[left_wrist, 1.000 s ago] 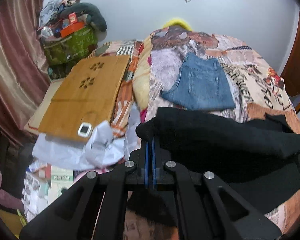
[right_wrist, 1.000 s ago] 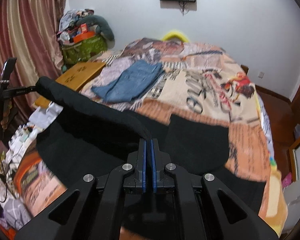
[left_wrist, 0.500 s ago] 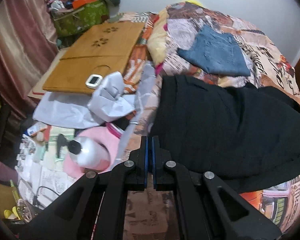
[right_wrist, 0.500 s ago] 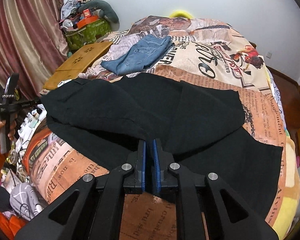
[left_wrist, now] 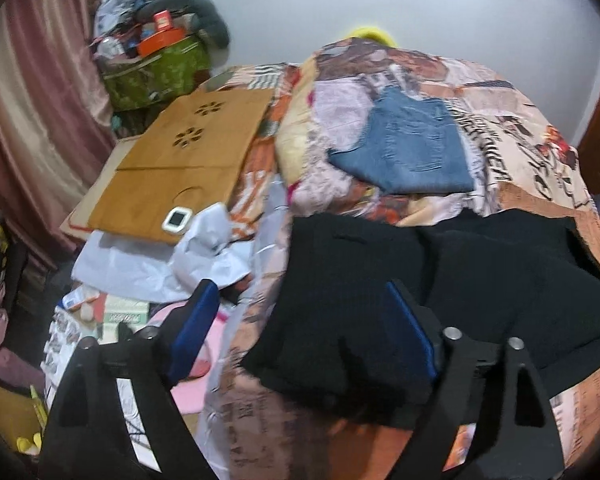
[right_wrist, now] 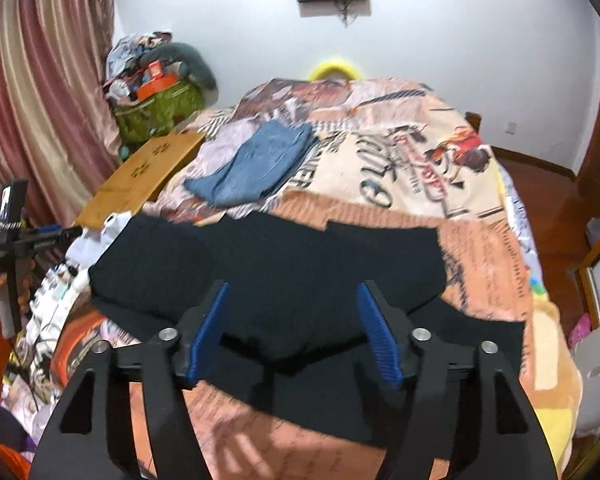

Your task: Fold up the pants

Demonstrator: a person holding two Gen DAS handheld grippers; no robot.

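Black pants (right_wrist: 280, 264) lie folded over on the patterned bed (right_wrist: 440, 184), near its front edge. My right gripper (right_wrist: 294, 332) hovers just above their near fold; its jaws are opening, the cloth lies below them and the blue pads (right_wrist: 208, 332) do not press it. My left gripper (left_wrist: 304, 320) is over the pants' left end (left_wrist: 360, 288). Its jaws are opening wide too and grip nothing. In the right wrist view the left gripper (right_wrist: 40, 236) shows at the far left, held by a hand in an orange sleeve.
Folded blue jeans (left_wrist: 408, 148) rest farther back on the bed. Left of the bed lie a wooden board (left_wrist: 180, 160) with a small white device (left_wrist: 178, 219), white paper (left_wrist: 204, 256), a pink item and floor clutter. A stuffed green bag (left_wrist: 156, 68) stands by the curtain.
Both grippers were shut on the raised edge of the black pants. They brought it down onto the bed, then opened and let it go.
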